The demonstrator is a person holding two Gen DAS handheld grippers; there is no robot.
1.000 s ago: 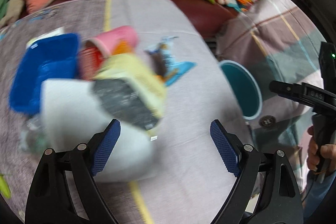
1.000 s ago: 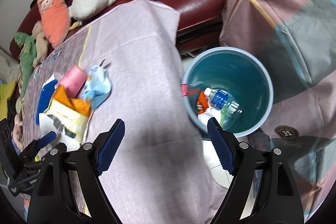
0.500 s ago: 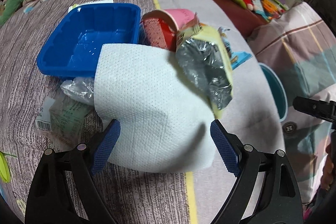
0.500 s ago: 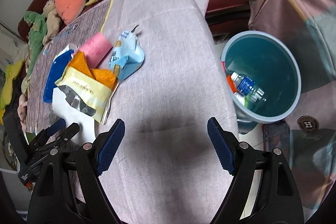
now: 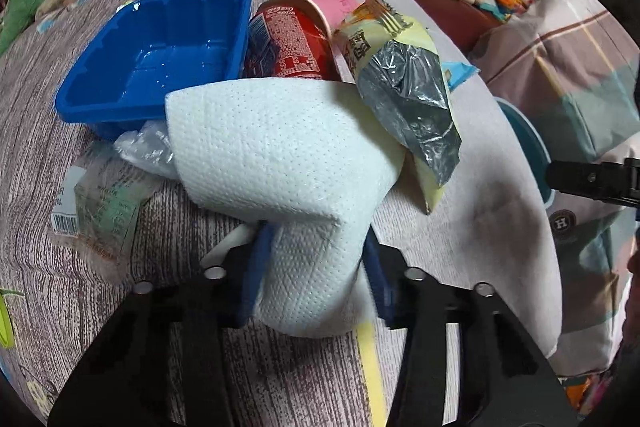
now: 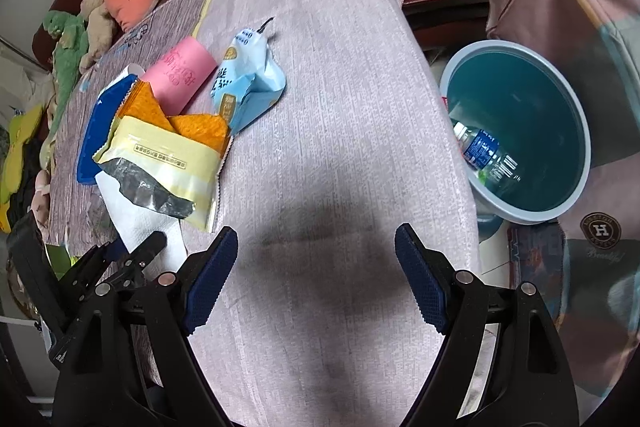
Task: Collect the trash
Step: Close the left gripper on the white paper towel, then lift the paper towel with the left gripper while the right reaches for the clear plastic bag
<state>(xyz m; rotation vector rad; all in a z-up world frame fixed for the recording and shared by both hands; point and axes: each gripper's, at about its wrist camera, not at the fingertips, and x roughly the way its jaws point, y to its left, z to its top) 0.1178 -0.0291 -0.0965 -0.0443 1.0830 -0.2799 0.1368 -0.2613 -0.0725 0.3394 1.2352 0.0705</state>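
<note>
Purple cloth-covered tabletop (image 6: 340, 75), sofa of plush toys behind. Left gripper (image 5: 316, 275) jaws pinched on white embossed paper towel (image 5: 280, 147); right gripper (image 6: 316, 275) jaws wide, empty. Risk: yellow foil snack bag (image 5: 400, 87) rests on the towel, so lifting may drag it off the edge, missing the teal round bin (image 6: 532, 131).

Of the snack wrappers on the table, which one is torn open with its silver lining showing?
The yellow wrapper, lying partly over the paper towel that the left tool grips. The light-blue wrapper beside the pink cup shows no foil.
</note>
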